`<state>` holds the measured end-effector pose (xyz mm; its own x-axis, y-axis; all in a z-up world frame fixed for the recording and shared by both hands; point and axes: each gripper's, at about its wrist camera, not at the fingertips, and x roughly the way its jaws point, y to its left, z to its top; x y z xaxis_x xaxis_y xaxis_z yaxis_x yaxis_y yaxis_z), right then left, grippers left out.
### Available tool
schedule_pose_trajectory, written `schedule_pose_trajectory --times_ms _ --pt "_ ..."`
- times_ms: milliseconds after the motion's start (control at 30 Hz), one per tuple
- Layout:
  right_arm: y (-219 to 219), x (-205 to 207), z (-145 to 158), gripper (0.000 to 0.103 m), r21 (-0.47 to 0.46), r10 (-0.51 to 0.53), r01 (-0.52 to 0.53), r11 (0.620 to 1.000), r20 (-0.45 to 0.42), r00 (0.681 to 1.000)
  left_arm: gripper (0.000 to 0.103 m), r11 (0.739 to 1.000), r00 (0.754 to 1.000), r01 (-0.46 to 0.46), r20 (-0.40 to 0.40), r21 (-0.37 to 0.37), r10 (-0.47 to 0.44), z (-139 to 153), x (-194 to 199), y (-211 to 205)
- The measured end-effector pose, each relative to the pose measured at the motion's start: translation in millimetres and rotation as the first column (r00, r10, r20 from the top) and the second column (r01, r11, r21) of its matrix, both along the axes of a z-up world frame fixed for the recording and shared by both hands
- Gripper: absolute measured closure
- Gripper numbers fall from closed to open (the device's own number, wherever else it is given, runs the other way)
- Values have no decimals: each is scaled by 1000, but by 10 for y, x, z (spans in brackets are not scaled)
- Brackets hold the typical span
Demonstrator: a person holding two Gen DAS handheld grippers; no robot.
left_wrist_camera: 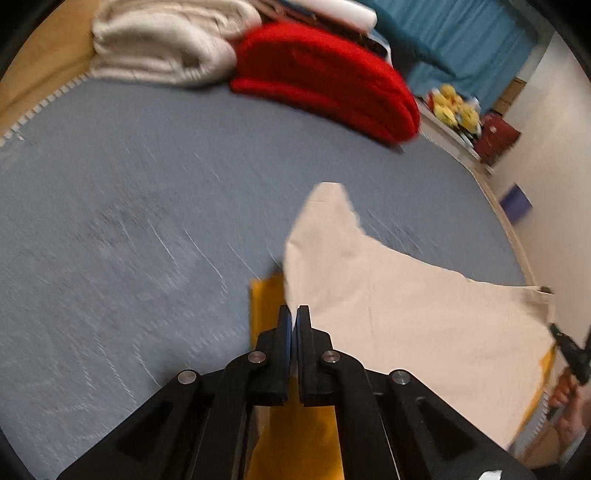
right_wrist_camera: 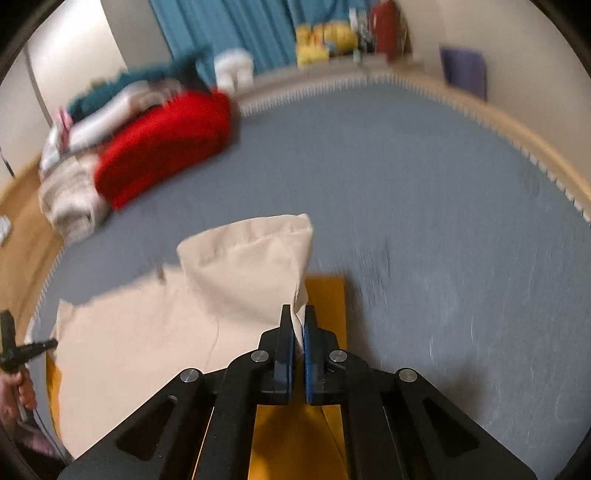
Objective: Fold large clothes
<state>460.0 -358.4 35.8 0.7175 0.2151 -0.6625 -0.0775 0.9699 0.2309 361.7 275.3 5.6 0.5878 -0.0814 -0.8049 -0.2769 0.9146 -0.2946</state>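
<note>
A large cream garment point(left_wrist_camera: 388, 295) lies on the grey-blue bed point(left_wrist_camera: 129, 221), over a mustard-yellow cloth point(left_wrist_camera: 266, 306). My left gripper point(left_wrist_camera: 294, 314) is shut on the garment's left edge, a thin fold caught between its blue pads. In the right wrist view my right gripper point(right_wrist_camera: 298, 317) is shut on the other side of the cream garment point(right_wrist_camera: 147, 332), with cloth bunched between its fingers and lifted into a hump above the mustard cloth point(right_wrist_camera: 328, 295). Each gripper appears at the edge of the other view, held by a hand: right gripper point(left_wrist_camera: 554, 330), left gripper point(right_wrist_camera: 51, 344).
A folded red cloth point(left_wrist_camera: 325, 81) and a pile of white blankets point(left_wrist_camera: 159, 44) sit at the far end of the bed. Blue curtains point(right_wrist_camera: 207, 33) and yellow soft toys point(right_wrist_camera: 321, 40) stand beyond. A wooden frame point(right_wrist_camera: 517, 133) rims the bed point(right_wrist_camera: 424, 184).
</note>
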Motion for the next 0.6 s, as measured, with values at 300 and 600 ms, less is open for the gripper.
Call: schedule_pose_trajectory --times_ms 300,600 --pt "347 411 -261 99 -112 -90 86 990 -24 996 102 996 996 -46 -67 75 51 -310 242 -87" --pt "356 884 -1059 99 -211 -192 128 969 -315 930 97 992 977 18 -215 125 9 -819 417 -201"
